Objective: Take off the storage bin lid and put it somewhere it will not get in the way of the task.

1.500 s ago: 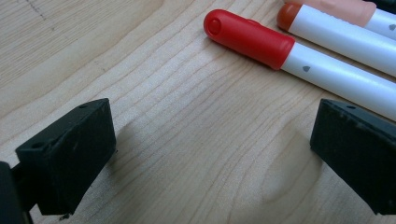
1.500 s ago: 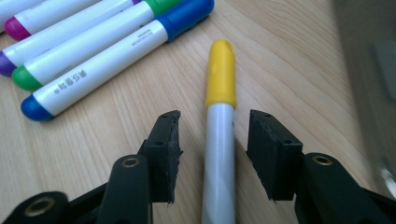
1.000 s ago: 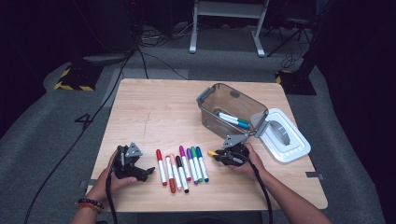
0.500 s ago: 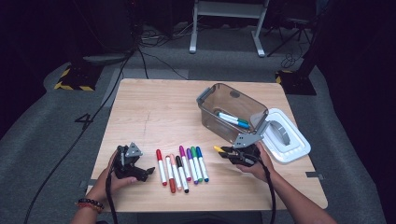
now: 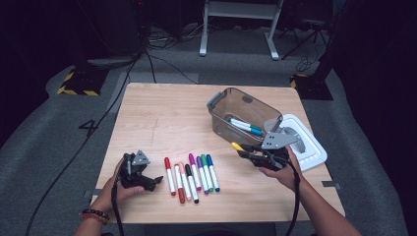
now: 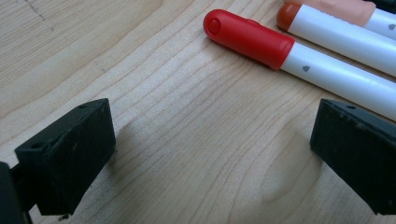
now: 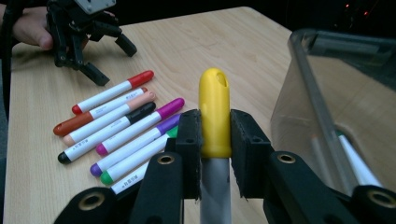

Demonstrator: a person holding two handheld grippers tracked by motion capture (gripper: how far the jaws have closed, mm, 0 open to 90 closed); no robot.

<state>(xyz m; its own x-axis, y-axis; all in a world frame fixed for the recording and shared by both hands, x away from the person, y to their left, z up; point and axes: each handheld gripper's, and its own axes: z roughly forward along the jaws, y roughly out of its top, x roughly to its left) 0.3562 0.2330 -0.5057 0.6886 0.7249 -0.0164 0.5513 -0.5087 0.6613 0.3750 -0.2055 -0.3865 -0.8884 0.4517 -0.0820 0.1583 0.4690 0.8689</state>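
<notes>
Right gripper [image 7: 215, 140] clamped on yellow marker [image 7: 214, 112], raised near bin [image 5: 241, 114] for dropping; left gripper [image 6: 210, 154] apart, idle on desk [image 5: 162, 118].

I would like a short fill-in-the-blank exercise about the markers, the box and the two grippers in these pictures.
1. The right gripper holds a marker with a ____ cap.
2. The jaws of the left gripper stand ____, with nothing between them.
3. The clear box already holds ____ markers.
4. The white lid lies on the table beside the ____.

Missing words: yellow; open; two; box
</notes>
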